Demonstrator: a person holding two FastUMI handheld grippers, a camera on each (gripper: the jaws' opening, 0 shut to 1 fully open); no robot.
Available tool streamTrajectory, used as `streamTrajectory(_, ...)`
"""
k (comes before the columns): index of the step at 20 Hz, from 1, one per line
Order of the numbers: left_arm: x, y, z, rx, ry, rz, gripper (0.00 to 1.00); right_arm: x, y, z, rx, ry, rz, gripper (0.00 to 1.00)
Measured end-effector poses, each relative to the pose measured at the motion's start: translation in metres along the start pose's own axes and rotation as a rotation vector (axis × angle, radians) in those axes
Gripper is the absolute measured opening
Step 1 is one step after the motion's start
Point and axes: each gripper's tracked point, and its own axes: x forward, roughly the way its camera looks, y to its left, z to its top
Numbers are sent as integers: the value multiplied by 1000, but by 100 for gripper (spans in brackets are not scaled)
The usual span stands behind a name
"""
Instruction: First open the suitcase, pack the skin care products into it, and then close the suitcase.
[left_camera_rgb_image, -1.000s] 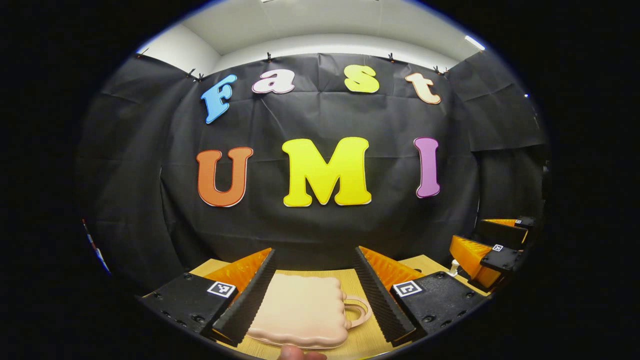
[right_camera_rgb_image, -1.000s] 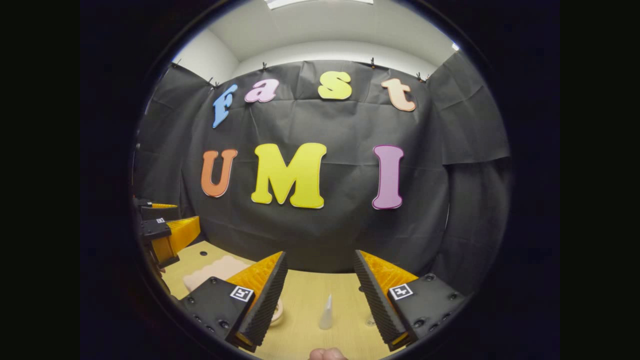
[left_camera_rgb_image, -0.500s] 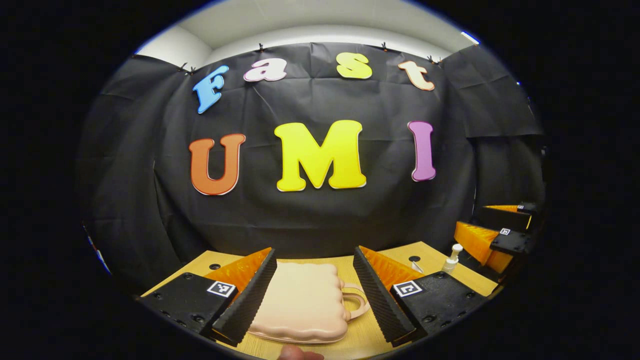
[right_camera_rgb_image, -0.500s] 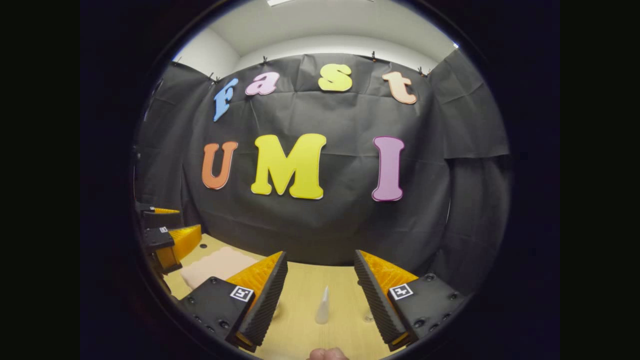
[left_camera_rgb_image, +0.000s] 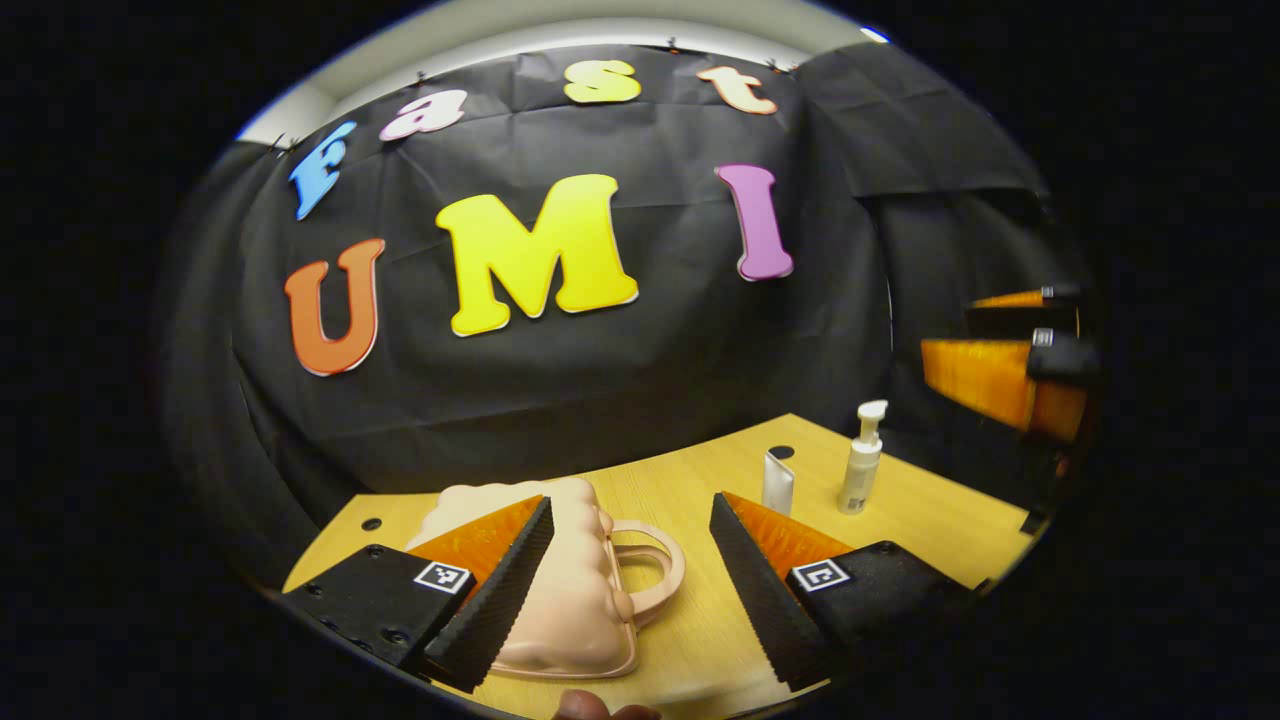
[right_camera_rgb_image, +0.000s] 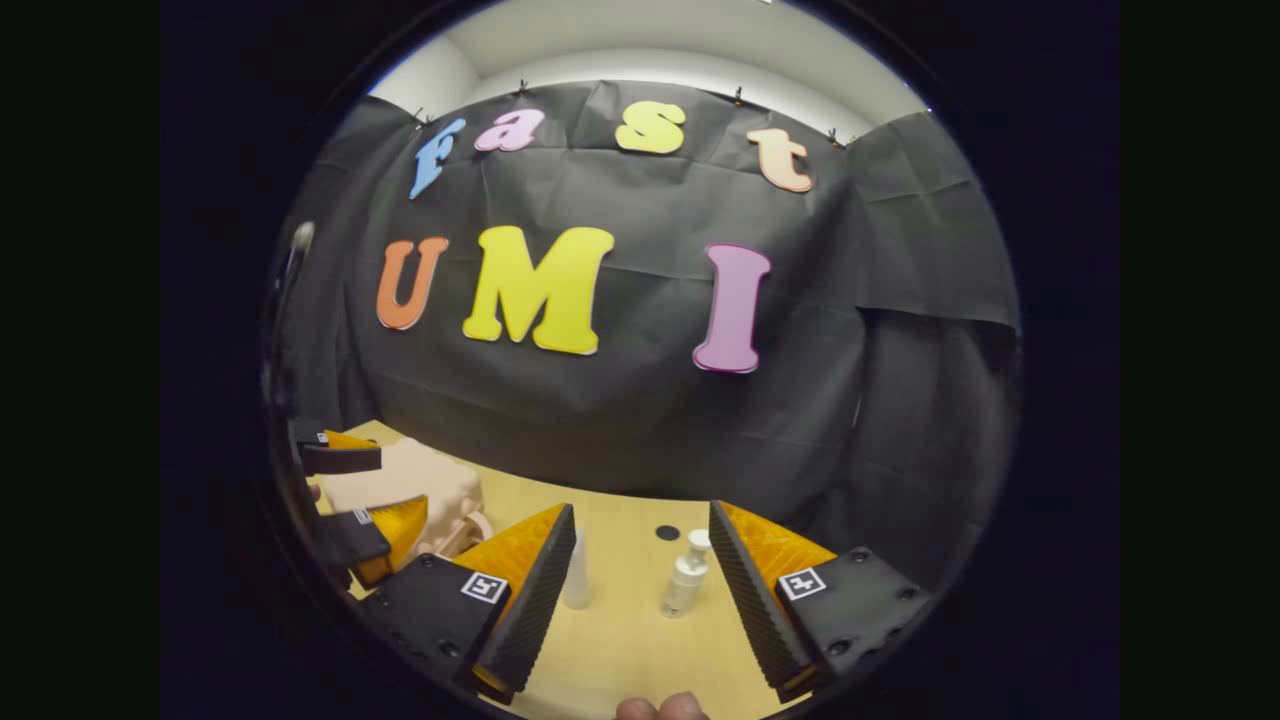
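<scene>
A closed peach suitcase (left_camera_rgb_image: 575, 590) lies flat on the wooden table (left_camera_rgb_image: 930, 520), its handle (left_camera_rgb_image: 655, 570) pointing right. My left gripper (left_camera_rgb_image: 630, 505) hovers open over it, its left finger in front of the lid and nothing between the fingers. A white tube (left_camera_rgb_image: 777, 483) and a white pump bottle (left_camera_rgb_image: 860, 460) stand upright to the right, beside my right gripper (left_camera_rgb_image: 1000, 360). In the right gripper view, my right gripper (right_camera_rgb_image: 640, 510) is open just short of the pump bottle (right_camera_rgb_image: 685, 585) and the tube (right_camera_rgb_image: 576, 585). The suitcase (right_camera_rgb_image: 400, 480) and left gripper (right_camera_rgb_image: 355, 495) are at the left.
The black cloth wall closes off the back of the table (right_camera_rgb_image: 620, 650). Round holes sit in the tabletop near the bottle (right_camera_rgb_image: 667, 533) and at the far left (left_camera_rgb_image: 372, 523). A fingertip (right_camera_rgb_image: 660, 708) of the holding hand shows at the bottom edge.
Both grippers tipped downward and shifted, so more table shows. The left gripper swung so the suitcase sits under its left finger. The pump bottle and tube now stand between the right gripper's fingers.
</scene>
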Motion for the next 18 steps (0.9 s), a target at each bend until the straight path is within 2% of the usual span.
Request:
streamTrajectory(7, 51, -21, -81, 417, 175, -10, 99, -5, -55, -19, 3, 42, -66, 80)
streamTrajectory(10, 69, -12, -112, 544, 275, 4, 96, -2, -77, -29, 23, 55, -92, 80)
streamTrajectory(12, 78, -4, -130, 586, 352, 10, 94, 1, -86, -37, 35, 66, -94, 80)
streamTrajectory(14, 84, 3, -128, 633, 358, 32, 92, 6, -94, -44, 51, 78, -88, 80)
streamTrajectory(18, 90, 1, -137, 641, 409, 44, 73, 16, -99, -57, 80, 93, -60, 79)
